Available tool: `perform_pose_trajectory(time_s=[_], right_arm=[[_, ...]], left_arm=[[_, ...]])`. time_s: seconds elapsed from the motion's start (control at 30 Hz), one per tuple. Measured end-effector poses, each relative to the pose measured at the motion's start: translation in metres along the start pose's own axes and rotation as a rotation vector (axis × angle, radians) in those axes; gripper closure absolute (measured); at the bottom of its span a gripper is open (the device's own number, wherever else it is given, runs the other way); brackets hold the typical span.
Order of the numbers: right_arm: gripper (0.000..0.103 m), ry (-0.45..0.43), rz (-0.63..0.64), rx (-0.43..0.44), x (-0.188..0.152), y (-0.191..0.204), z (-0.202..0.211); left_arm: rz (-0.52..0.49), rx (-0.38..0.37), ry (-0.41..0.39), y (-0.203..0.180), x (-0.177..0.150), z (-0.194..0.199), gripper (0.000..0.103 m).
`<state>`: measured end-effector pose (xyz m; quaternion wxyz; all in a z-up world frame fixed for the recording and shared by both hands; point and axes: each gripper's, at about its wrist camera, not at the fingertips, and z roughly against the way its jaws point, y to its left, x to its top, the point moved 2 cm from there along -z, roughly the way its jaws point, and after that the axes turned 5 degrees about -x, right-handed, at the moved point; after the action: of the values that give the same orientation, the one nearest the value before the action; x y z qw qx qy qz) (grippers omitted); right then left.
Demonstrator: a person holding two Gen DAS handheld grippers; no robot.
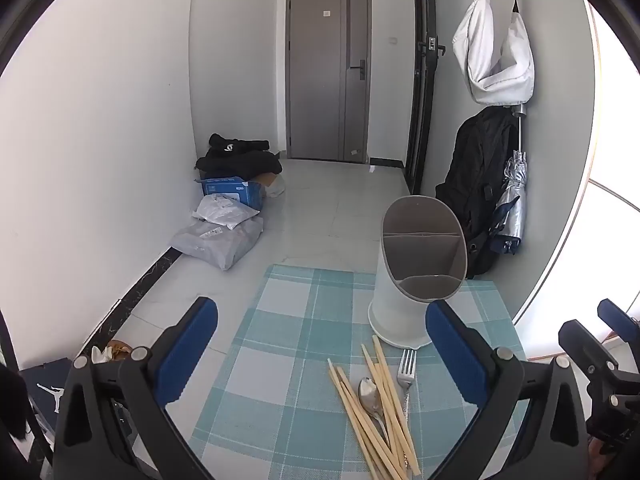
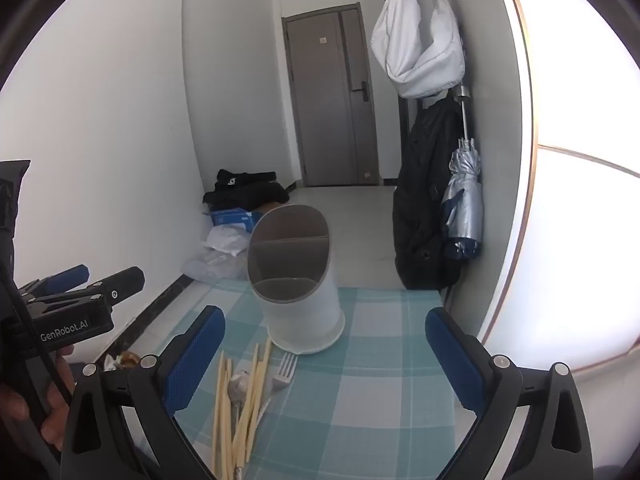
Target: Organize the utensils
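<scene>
A white utensil holder (image 1: 416,272) with a grey slanted rim and inner dividers stands upright on the teal plaid tablecloth (image 1: 288,344). In front of it lie several wooden chopsticks (image 1: 372,408), a metal spoon (image 1: 369,394) and a metal fork (image 1: 407,368) in a loose pile. My left gripper (image 1: 322,334) hovers above the cloth, open, nothing between its blue pads. In the right wrist view the holder (image 2: 296,284), chopsticks (image 2: 240,408), spoon (image 2: 239,384) and fork (image 2: 285,372) lie left of centre. My right gripper (image 2: 325,344) is open and empty too.
The table ends just past the holder; beyond is a tiled floor with parcels and a blue box (image 1: 232,192) by the left wall. A black backpack (image 1: 476,188), a folded umbrella (image 1: 512,204) and a white bag (image 1: 496,52) hang on the right wall. A grey door (image 1: 328,76) stands at the back.
</scene>
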<state>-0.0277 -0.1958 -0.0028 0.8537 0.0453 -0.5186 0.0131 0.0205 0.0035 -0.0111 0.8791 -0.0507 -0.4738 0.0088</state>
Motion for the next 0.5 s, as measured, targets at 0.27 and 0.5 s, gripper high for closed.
perform_pose_trajectory(time_s=[0.27,0.5], right_arm=[[0.002,-0.007,-0.001,-0.001,0.001,-0.001,0.002],[0.002,-0.002,-0.006,-0.004,0.001,-0.002,0.0]], left_arm=[[-0.028,0.006,-0.043,-0.004,0.0,0.009,0.001],[-0.013,-0.01,-0.033,-0.005,-0.002,0.009,0.001]])
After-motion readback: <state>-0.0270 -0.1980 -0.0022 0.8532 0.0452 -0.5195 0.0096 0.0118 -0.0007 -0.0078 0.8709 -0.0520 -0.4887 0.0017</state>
